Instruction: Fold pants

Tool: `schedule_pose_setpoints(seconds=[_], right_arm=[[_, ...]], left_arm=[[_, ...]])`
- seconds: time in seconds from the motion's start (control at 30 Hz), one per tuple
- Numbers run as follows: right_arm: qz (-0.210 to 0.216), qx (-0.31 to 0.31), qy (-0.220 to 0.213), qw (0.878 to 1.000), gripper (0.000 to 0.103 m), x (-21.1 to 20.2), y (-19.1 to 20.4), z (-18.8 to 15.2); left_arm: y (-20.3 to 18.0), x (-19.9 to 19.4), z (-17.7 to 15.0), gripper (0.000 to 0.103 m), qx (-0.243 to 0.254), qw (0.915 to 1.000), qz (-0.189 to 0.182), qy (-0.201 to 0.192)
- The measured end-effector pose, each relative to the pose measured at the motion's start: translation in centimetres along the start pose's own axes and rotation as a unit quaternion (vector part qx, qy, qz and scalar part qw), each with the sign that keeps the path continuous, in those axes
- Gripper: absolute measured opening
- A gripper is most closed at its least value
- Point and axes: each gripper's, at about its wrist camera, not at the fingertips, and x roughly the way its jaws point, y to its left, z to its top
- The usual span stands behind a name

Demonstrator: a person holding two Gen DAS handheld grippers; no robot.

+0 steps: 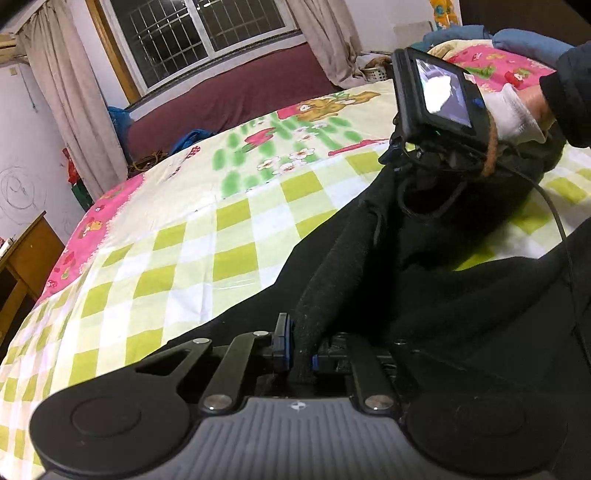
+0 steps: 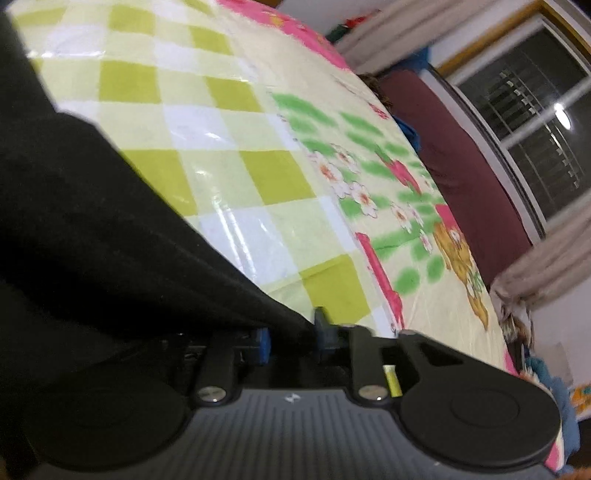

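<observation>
Black pants [image 1: 424, 266] are spread over the near side of a bed, lying on a bedsheet [image 1: 177, 251] with a green-and-white check, strawberries and a pink border. In the left wrist view the left hand-held gripper [image 1: 302, 354] is pinched tight on a raised ridge of the black fabric, blue pads squeezing it from both sides, and that ridge runs up from the jaws toward 1 o'clock. Up at 2 o'clock in that same view you can see the right hand-held gripper [image 1: 397, 147] from behind, its little screen lit, held by a person's hand [image 1: 532, 107] in a dark sleeve with a grey cuff, nose down in the pants. In the right wrist view, its jaws are narrow with an edge of the pants [image 2: 110, 229] running between the blue pads; looks like it's clamped on the cloth, though the frame is a bit blurry there. The pants fill the 9 o'clock side of that view, bedsheet [image 2: 229, 147] off toward 12. Barred window [image 1: 207, 33] and beige curtains [image 1: 66, 96] behind the bed.
</observation>
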Motion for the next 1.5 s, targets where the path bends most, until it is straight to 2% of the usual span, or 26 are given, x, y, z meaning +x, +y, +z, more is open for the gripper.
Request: schedule_pose_setpoints(seconds=[0.03,0.07,0.2,0.3,0.4,0.5,0.6,0.7,0.73,0.8,0.93,1.0,1.1,1.17,1.2,1.3,1.33,1.43,1.47,1.5], right_arm=[[-0.006,0.001,0.01,1.0,0.019,0.2,-0.1,0.0],[-0.006,0.02,0.018,1.0,0.006,0.1,-0.4,0.0],[-0.002,0.081,0.008,0.997,0.006,-2.5,-1.4,-0.4],[0.006,0.146,-0.013,0.989,0.006,-7.3,-2.8,-1.4],[0.013,0.175,-0.033,0.984,0.006,-14.7,-2.8,-3.2],[0.057,0.208,-0.023,0.976,0.006,-22.2,-0.2,-5.2],[0.109,0.22,0.009,0.969,0.006,-26.9,5.5,-7.4],[0.156,0.237,0.051,0.958,0.006,-26.9,12.4,-9.4],[0.159,0.243,0.057,0.955,0.007,-26.7,14.0,-9.7],[0.142,0.237,0.053,0.96,0.007,-27.1,15.7,-9.6],[0.118,0.235,0.056,0.963,0.007,-27.9,15.8,-8.6],[0.111,0.227,0.051,0.966,0.007,-28.7,15.6,-7.8],[0.109,0.244,0.046,0.963,0.007,-30.3,14.7,-6.7],[0.111,0.257,0.04,0.959,0.007,-31.2,13.7,-5.7],[0.111,0.259,0.034,0.959,0.007,-32.0,13.7,-5.2],[0.121,0.262,0.011,0.958,0.007,-33.8,14.4,-3.7],[0.127,0.261,0.013,0.957,0.007,-33.4,15.0,-3.6],[0.145,0.238,0.057,0.959,0.008,-30.3,18.5,-4.0],[0.15,0.239,0.074,0.957,0.01,-29.4,19.3,-4.3],[0.151,0.239,0.079,0.956,0.011,-29.0,19.7,-4.5]], left_arm=[[0.1,-0.2,0.1,0.027,-0.003,1.0,0.001,-0.001],[0.4,-0.1,0.3,0.027,-0.003,1.0,0.002,-0.002],[0.7,-1.1,0.4,0.026,0.007,0.9999,0.012,-0.01],[1.4,-2.3,0.2,0.026,0.015,0.9995,0.025,-0.015],[1.9,-4.7,-0.6,0.026,0.026,0.9987,0.038,-0.024],[1.1,-8.1,-2.7,0.026,0.063,0.9947,0.068,-0.045],[-0.5,-10.3,-5.6,0.026,0.09,0.992,0.081,-0.036],[-1.8,-9.7,-9.5,0.026,0.108,0.9901,0.09,0.0],[-2.1,-9.4,-10.7,0.026,0.105,0.9904,0.09,0.008],[-2.6,-9.0,-12.1,0.026,0.105,0.9887,0.106,0.01],[-2.4,-9.0,-11.9,0.028,0.088,0.9875,0.13,-0.014],[-2.0,-9.0,-11.3,0.029,0.087,0.9842,0.151,-0.033],[-0.6,-9.4,-10.0,0.029,0.085,0.9794,0.172,-0.063],[0.2,-9.9,-9.5,0.03,0.091,0.9733,0.192,-0.087],[0.5,-10.2,-9.6,0.03,0.1,0.9676,0.209,-0.1],[0.4,-9.8,-11.2,0.032,0.154,0.9377,0.283,-0.13],[0.4,-8.9,-12.0,0.032,0.165,0.9345,0.292,-0.119],[0.3,-5.8,-14.6,0.032,0.175,0.9496,0.257,-0.043],[-0.1,-5.3,-15.5,0.033,0.193,0.9473,0.254,-0.03],[-0.7,-5.2,-16.3,0.033,0.215,0.9404,0.262,-0.029]])
